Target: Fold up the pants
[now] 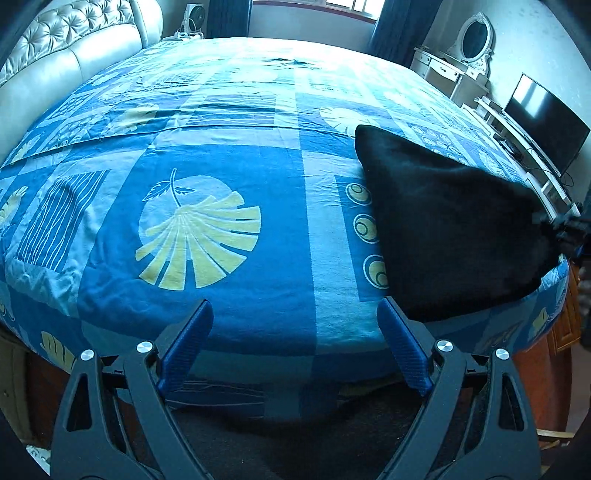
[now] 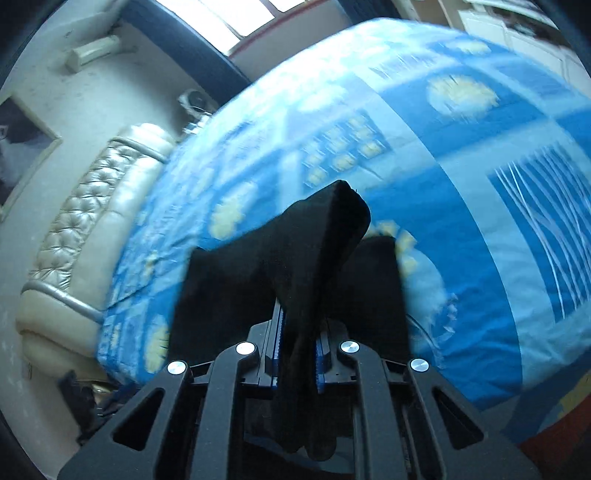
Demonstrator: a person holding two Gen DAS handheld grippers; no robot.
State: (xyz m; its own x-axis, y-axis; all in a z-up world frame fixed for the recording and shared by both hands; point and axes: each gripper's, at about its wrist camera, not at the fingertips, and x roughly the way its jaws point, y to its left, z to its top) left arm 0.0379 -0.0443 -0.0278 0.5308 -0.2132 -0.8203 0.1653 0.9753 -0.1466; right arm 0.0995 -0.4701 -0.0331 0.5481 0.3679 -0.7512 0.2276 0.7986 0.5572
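Wide bed point(image 1: 229, 236) under a blue leaf-print cover, tufted pale headboard point(image 1: 74, 48) to one side, dresser with oval mirror point(image 1: 474, 35) and dark television point(image 1: 543, 125) along the far wall. Black pants point(image 1: 454, 229) lying at the bed's near right corner, one end lifted off the cover toward the right edge of the left view. Right gripper point(image 2: 297, 343) clamped down on a bunched fold of the pants, cloth draping over and between the blue fingers point(image 2: 321, 354), the rest hanging onto the bed. Left gripper point(image 1: 295, 325) spread wide and empty, hovering over bare cover just beside the pants' near edge, right finger close to the cloth. Best practice, by the look of it: bring the empty gripper onto a matching corner or hem, pinch a single clean edge rather than a wad, then lift both ends level so the legs hang flat before laying one half over the other. Risk: a bunched grip leaving twists in the fold.
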